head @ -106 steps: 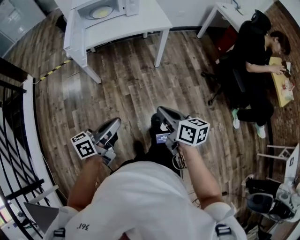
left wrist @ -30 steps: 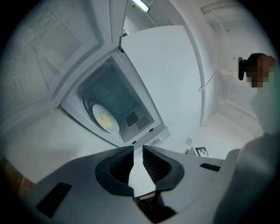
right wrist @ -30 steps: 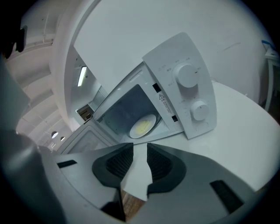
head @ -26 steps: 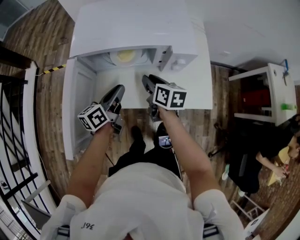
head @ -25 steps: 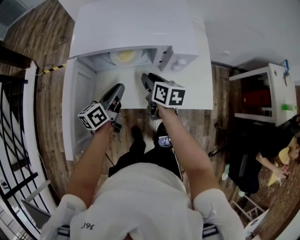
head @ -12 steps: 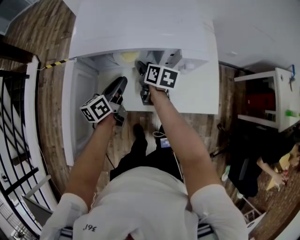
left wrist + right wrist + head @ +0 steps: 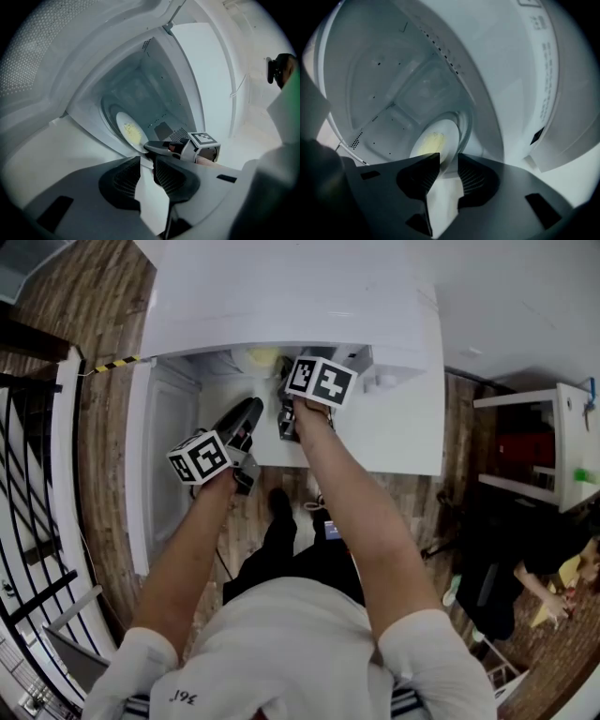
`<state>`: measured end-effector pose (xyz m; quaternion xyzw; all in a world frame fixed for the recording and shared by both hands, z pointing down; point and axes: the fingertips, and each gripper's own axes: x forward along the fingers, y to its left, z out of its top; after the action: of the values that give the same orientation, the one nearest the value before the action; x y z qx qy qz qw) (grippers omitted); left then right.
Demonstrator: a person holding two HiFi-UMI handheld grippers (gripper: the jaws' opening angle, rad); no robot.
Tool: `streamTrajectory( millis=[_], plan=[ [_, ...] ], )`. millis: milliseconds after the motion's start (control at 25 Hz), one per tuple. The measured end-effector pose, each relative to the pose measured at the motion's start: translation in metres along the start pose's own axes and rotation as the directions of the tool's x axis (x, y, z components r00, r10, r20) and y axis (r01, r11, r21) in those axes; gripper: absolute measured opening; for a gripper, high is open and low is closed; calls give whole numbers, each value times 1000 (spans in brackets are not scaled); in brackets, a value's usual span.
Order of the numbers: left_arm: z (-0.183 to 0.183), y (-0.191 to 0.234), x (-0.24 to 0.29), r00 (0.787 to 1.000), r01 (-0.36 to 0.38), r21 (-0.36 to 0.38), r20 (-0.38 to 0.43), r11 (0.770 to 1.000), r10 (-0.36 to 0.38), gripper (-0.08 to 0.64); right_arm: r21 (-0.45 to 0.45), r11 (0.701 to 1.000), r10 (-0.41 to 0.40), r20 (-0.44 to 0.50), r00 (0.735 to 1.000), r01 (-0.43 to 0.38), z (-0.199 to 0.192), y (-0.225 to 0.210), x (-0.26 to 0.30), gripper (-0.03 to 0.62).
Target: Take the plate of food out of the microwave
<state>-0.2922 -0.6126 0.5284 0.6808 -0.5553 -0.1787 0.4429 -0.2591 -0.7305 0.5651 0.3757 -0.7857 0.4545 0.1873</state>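
Within the last second the right gripper [image 7: 283, 395] advanced from above the table [image 7: 375, 432] into the open microwave [image 7: 281, 296], upper centre of the head view. Its jaws widened on approach and were now closing, with the near rim of the plate of food [image 7: 435, 143] between them. Firm pad contact was not yet evident. The plate remained on the turntable [image 7: 465, 123] inside the cavity. The left gripper [image 7: 147, 161] had opened partway and held nothing. It stayed outside the cavity mouth, at centre left of the head view. Judgement: grasping had begun, and extraction was still to be done.
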Motion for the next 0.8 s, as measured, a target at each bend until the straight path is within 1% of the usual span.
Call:
streamTrajectory(
  millis=[40,160,280,440,600,800],
  plan=[
    [0,2,0,1000,0,-3,0,1000,0,86,-3,1000,-10,-2,1000,10,0,-1,0,117],
    [5,8,0,1000,-12,-7,2,1000,12,85,-1,1000,-9,2,1000,9,0,-1,-3,97],
    [13,11,4,1000,-13,-20,14,1000,13,85,34,999,16,8,1000,-16,1,-1,-10,83],
    [21,17,15,1000,-6,-45,25,999,7,87,81,996,36,12,999,-37,1,-6,-20,69],
    [24,24,27,1000,-4,-60,20,998,5,126,126,991,47,8,999,-47,-1,-16,-29,66],
    [28,30,36,999,14,-76,40,997,-11,133,159,985,63,3,998,-63,-4,-25,-37,63]
  ],
)
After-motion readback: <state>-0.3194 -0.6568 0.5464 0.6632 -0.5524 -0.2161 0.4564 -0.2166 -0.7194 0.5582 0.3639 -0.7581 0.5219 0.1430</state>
